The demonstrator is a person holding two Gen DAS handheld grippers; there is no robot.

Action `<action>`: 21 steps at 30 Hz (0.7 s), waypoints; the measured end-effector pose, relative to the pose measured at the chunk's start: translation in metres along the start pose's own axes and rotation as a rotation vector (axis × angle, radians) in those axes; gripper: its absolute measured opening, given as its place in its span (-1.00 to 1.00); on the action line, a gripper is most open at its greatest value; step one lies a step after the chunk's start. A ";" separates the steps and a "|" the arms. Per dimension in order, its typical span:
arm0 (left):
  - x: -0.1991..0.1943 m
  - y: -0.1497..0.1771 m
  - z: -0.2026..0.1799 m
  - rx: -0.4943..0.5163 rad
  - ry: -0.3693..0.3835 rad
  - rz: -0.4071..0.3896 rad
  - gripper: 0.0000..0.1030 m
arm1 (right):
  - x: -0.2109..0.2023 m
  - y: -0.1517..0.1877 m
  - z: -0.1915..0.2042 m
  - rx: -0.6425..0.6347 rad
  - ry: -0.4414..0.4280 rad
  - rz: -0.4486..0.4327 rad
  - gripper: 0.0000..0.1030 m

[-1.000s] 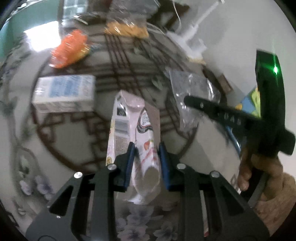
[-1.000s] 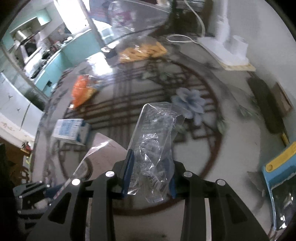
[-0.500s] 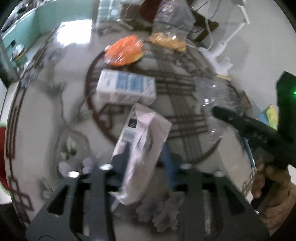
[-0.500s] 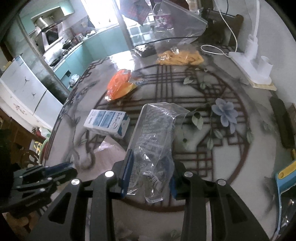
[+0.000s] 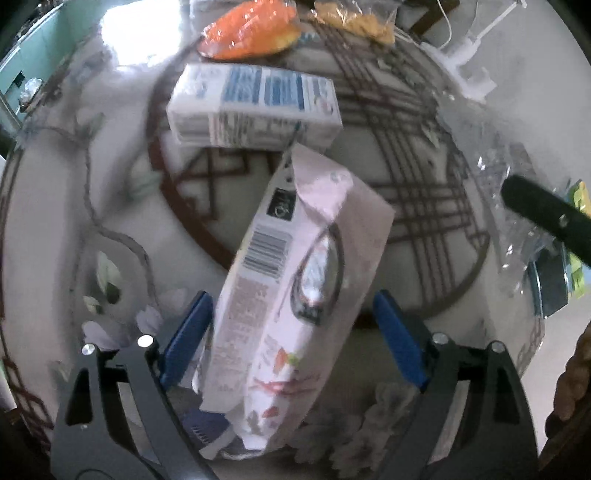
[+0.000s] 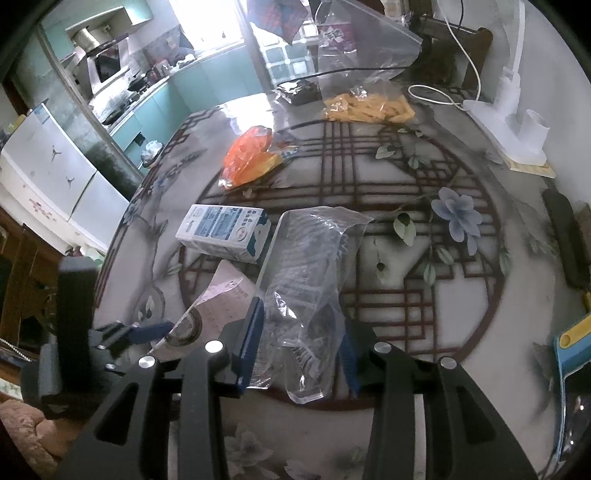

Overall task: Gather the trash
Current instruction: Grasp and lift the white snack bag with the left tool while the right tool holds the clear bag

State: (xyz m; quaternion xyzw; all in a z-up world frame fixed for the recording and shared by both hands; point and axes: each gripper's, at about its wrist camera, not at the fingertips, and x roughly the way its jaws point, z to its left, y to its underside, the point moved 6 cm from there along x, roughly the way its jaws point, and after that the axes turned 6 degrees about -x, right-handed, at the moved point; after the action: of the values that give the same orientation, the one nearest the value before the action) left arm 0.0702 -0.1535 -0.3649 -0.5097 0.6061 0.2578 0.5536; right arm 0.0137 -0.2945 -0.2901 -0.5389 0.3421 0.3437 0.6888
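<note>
A pink snack bag (image 5: 288, 280) sits between the jaws of my left gripper (image 5: 293, 336). They are opening wide, and neither blue pad presses on it. The right wrist view shows that bag (image 6: 218, 295) leaning beside the left gripper (image 6: 136, 332). My right gripper (image 6: 299, 347) holds a crumpled clear plastic bag (image 6: 306, 280). Its jaws are slowly opening, but both pads are against the plastic. A white-and-blue milk carton (image 5: 255, 107) lies just beyond the pink bag. An orange wrapper (image 5: 251, 29) lies farther back.
The round patterned table (image 6: 406, 424) also bears a bag of yellow snacks (image 6: 369, 107), a white lamp base (image 6: 517, 129) with a cord and a black bar (image 6: 565, 236) at the right. A blue dustpan (image 6: 572, 350) sits at the right edge. Kitchen cabinets stand beyond.
The left jaws have spread wide off the pink bag, and that gripper has sunk toward the table and closer to the carton. The right gripper shifted sideways with the clear bag.
</note>
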 end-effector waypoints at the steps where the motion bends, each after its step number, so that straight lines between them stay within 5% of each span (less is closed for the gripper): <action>1: -0.001 0.000 0.000 0.009 -0.007 -0.008 0.49 | 0.001 0.000 0.001 -0.002 -0.002 0.002 -0.26; 7: -0.015 -0.004 0.011 -0.028 0.017 -0.047 0.28 | 0.002 -0.005 0.010 -0.021 -0.020 -0.001 -0.26; 15: -0.102 -0.027 0.012 0.001 -0.023 -0.297 0.25 | 0.000 -0.008 0.027 -0.051 -0.044 -0.011 -0.26; 21: -0.150 -0.036 0.023 -0.037 -0.034 -0.401 0.25 | -0.003 -0.009 0.039 -0.073 -0.054 -0.017 -0.26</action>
State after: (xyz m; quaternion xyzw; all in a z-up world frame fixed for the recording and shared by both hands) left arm 0.0924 -0.0960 -0.2215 -0.6257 0.4783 0.1618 0.5945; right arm 0.0234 -0.2585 -0.2756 -0.5570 0.3061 0.3645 0.6805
